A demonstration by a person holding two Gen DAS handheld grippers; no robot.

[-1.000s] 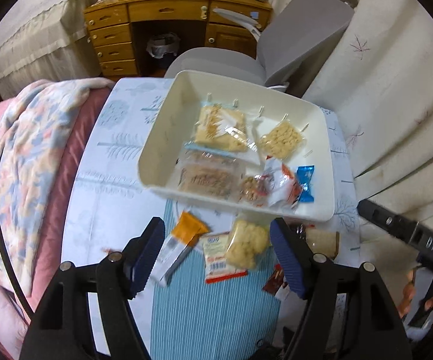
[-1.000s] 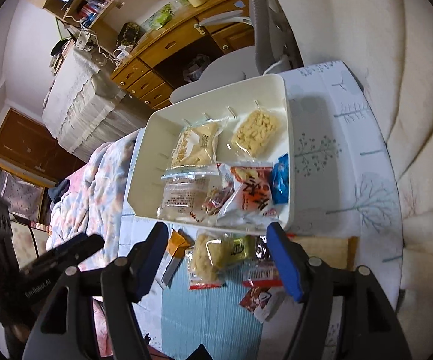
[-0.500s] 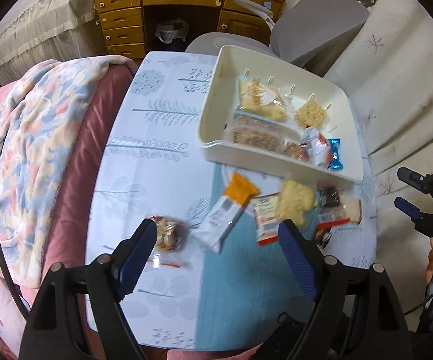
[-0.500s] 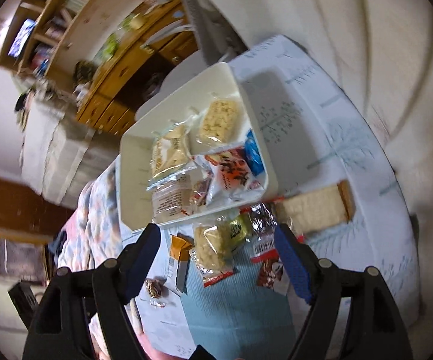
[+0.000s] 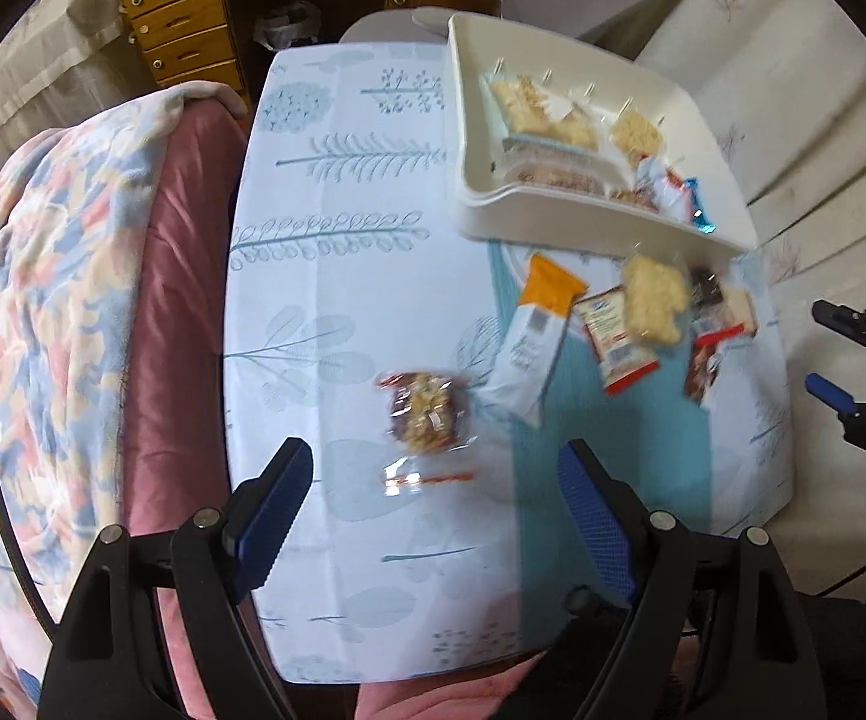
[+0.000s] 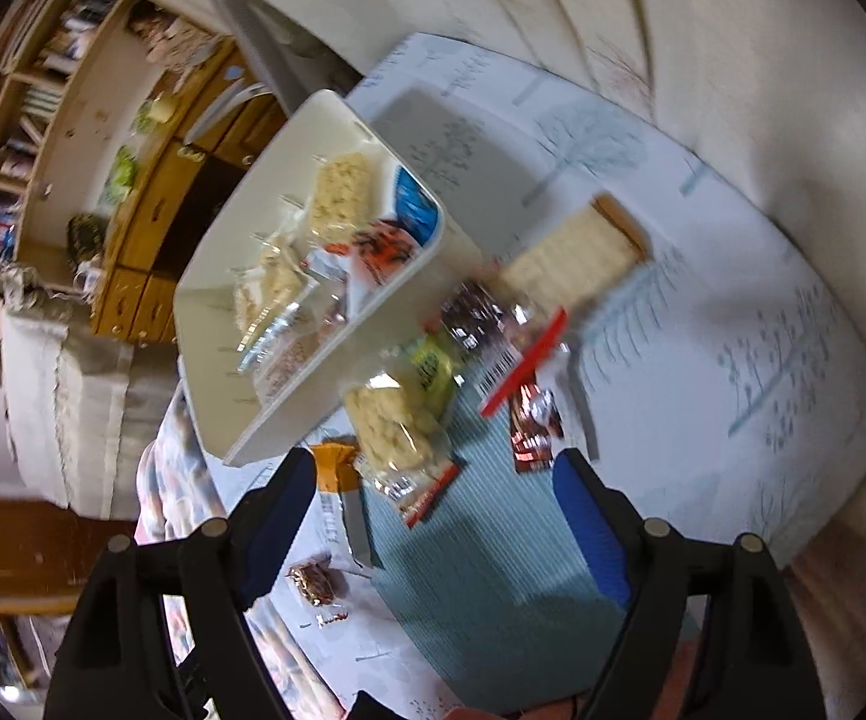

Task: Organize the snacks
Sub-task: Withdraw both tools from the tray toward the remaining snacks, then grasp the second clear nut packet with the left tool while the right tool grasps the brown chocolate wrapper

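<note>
On the pale leaf-printed tablecloth point(image 5: 337, 252), a clear crinkly packet of brown nut clusters point(image 5: 424, 411) lies apart from the loose snack wrappers point(image 5: 625, 312) beside the smooth white rectangular plastic tray point(image 5: 553, 210) of bagged crackers. Just before it hangs the left gripper point(image 5: 433, 501), blue ribbed pads spread wide, empty. Beside the table, the right gripper point(image 6: 436, 510) gapes equally wide and bare above the ribbed teal mat point(image 6: 493, 564).
</note>
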